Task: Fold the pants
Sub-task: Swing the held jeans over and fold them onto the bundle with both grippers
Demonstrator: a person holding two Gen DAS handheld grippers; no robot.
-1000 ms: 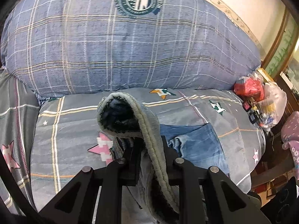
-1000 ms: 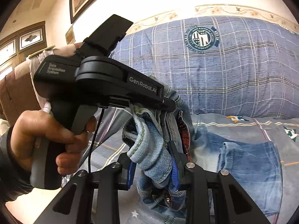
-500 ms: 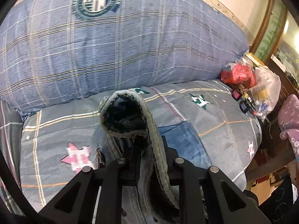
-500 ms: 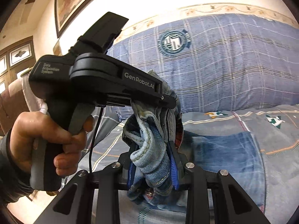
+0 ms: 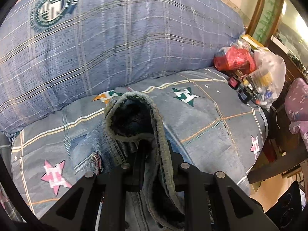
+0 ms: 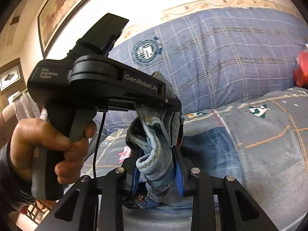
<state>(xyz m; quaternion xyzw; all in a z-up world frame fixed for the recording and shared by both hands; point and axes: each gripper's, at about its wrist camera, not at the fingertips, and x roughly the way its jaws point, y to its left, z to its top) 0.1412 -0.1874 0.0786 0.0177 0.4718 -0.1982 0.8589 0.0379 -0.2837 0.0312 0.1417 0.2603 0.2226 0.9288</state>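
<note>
Over a star-print bedspread [image 5: 211, 119], bunched denim pants [image 6: 157, 154] hang.

Black left gripper [image 6: 107, 88] marked GenRobot.AI, black cable [image 6: 97, 144], blue-padded jaws

Both cameras sit close behind their gripper fingers, the left looking steeply down, and both see the blue checked pillow [image 5: 119, 38] [image 6: 221, 57].
</note>
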